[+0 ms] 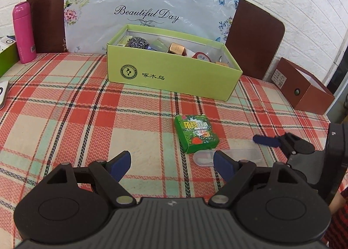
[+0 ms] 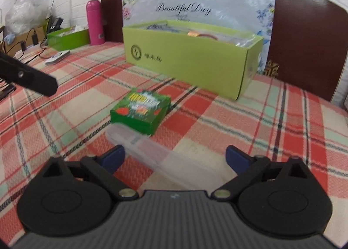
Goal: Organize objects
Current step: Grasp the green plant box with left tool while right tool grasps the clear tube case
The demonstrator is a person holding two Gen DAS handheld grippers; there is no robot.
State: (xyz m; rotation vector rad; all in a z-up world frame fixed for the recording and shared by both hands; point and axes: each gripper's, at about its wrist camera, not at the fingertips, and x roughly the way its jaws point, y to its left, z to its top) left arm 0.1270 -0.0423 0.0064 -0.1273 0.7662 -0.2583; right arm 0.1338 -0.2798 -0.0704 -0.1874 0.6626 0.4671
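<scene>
A small dark green printed box lies on the plaid cloth. A clear plastic case lies right beside it on the near side. Behind both stands an open lime green shoe box holding several small items. My left gripper is open over bare cloth, left of the case, with nothing between its fingers. My right gripper is open; the clear case lies slantwise between its blue pads, which stand apart from it. One right finger shows at the left wrist view's right edge.
A pink bottle stands at the far left by the headboard. A brown box sits at the far right edge. A green tray, a white device and cables lie far left.
</scene>
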